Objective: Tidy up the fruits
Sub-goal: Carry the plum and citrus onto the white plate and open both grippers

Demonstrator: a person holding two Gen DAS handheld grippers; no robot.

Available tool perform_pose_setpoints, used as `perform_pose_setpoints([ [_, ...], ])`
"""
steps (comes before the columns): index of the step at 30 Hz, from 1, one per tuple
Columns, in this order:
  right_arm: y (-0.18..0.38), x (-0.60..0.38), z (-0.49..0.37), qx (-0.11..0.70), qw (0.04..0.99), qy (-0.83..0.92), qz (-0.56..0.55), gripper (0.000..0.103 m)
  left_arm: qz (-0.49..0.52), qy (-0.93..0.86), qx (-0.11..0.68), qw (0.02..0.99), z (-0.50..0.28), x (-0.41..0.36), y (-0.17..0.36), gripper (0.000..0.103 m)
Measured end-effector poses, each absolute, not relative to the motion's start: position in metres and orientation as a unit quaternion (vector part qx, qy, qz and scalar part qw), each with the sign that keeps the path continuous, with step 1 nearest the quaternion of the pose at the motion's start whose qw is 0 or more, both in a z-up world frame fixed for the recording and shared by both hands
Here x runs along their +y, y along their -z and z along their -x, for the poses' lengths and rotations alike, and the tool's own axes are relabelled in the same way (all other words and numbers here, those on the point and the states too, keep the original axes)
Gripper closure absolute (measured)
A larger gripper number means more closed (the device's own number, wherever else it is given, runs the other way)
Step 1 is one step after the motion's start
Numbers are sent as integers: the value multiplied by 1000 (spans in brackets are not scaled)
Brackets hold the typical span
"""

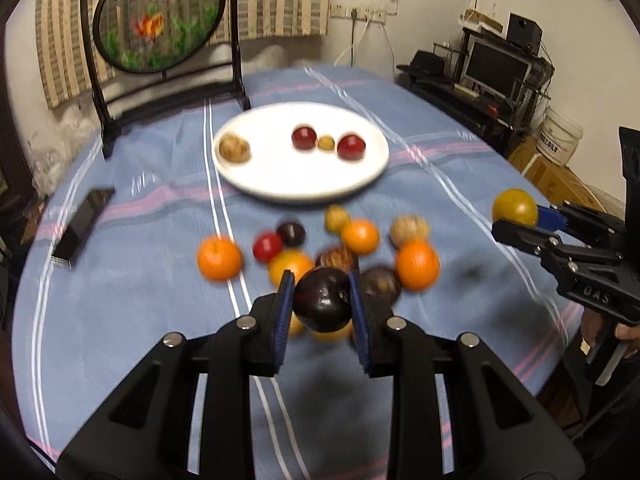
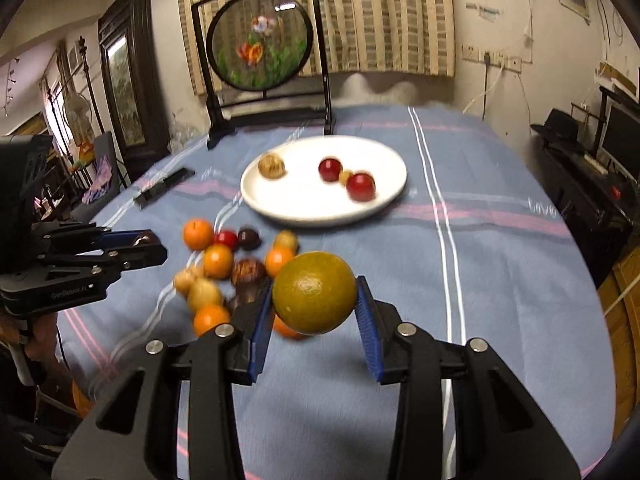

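Clearly, the left gripper [image 1: 322, 300] pinches a dark purple round plum [image 1: 323, 299] between its blue pads, above the loose pile of oranges and small fruits [image 1: 352, 240] on the blue striped tablecloth [image 1: 460, 184]. The right gripper [image 2: 316, 300] clamps a greenish-yellow round citrus [image 2: 314, 292]. Beyond, the white round plate [image 1: 280, 184] holds two red fruits and two brownish ones.

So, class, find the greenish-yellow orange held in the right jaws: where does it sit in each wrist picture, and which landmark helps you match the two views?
Left wrist view: the greenish-yellow orange is at the right edge, mid-height, clamped by the right gripper.
Right wrist view: the orange is centre, slightly low, between the blue pads.
Shared landmark: the white plate beyond the loose fruit.
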State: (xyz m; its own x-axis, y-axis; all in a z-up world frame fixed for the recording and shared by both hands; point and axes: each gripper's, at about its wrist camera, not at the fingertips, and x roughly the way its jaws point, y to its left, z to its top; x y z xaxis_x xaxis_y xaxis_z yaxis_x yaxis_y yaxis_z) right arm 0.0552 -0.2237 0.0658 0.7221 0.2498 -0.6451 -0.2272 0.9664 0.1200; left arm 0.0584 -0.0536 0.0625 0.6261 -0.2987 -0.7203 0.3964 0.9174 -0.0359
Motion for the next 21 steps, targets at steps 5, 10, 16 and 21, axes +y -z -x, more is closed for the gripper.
perform_pose_setpoints([
  [5,-76,-217,-92,342,932,-122,-8,63,-60,171,382,906,-104,-63,-75,75],
  [10,-73,-203,-134,344,930,-127,0,63,-57,161,388,905,-147,-69,-72,75],
  [16,-55,-182,-202,374,917,-132,26,64,-43,138,413,899,-206,-73,-56,75],
  [21,-30,-170,-241,405,904,-131,40,64,-41,120,442,888,-248,-74,-31,75],
])
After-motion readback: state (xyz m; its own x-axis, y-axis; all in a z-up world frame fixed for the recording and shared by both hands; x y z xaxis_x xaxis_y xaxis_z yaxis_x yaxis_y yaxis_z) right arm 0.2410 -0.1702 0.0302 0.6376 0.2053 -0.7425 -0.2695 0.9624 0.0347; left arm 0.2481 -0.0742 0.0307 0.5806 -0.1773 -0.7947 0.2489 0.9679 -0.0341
